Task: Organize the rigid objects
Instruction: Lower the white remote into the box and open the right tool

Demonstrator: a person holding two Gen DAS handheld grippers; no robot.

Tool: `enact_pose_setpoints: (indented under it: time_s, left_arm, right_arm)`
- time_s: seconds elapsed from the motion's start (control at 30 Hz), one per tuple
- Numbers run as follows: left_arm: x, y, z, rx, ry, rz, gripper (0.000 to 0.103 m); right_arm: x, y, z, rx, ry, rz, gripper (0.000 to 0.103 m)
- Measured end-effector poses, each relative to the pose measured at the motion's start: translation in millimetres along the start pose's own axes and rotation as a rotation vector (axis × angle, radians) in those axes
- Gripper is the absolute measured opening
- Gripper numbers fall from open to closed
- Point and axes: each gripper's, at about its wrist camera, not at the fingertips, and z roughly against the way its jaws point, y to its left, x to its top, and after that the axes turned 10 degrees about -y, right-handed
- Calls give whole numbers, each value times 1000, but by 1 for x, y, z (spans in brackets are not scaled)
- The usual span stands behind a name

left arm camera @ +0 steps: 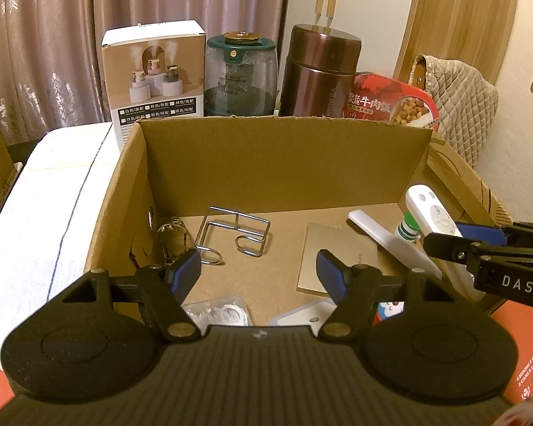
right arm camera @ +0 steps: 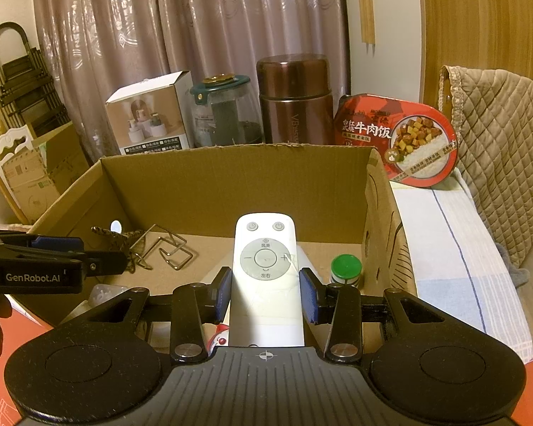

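The right gripper [right arm camera: 265, 293] has its jaws clamped on the white remote [right arm camera: 265, 277], held above the cardboard box [right arm camera: 231, 181] with its long axis pointing straight ahead toward the far wall. The left gripper [left arm camera: 259, 273] hovers over the box too, jaws wide and empty, so placing is the right hand's job.

One remote [right arm camera: 265, 277], one wire rack [left arm camera: 232, 234], perhaps two cartons [left arm camera: 284, 163].
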Motion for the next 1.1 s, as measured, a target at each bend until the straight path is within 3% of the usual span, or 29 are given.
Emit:
enact_pose_setpoints:
  time_s: [0.77, 0.9, 1.1]
  left_arm:
    - [2, -2, 3, -2, -2, 1, 67]
    - [3, -3, 3, -4, -5, 1, 67]
    - [3, -4, 4, -4, -5, 0, 67]
  right_arm:
    - [4, -3, 2, 5, -28, -14, 38]
    - [7, -4, 3, 9, -44, -21, 44]
    - [7, -1, 3, 7, -41, -9, 46]
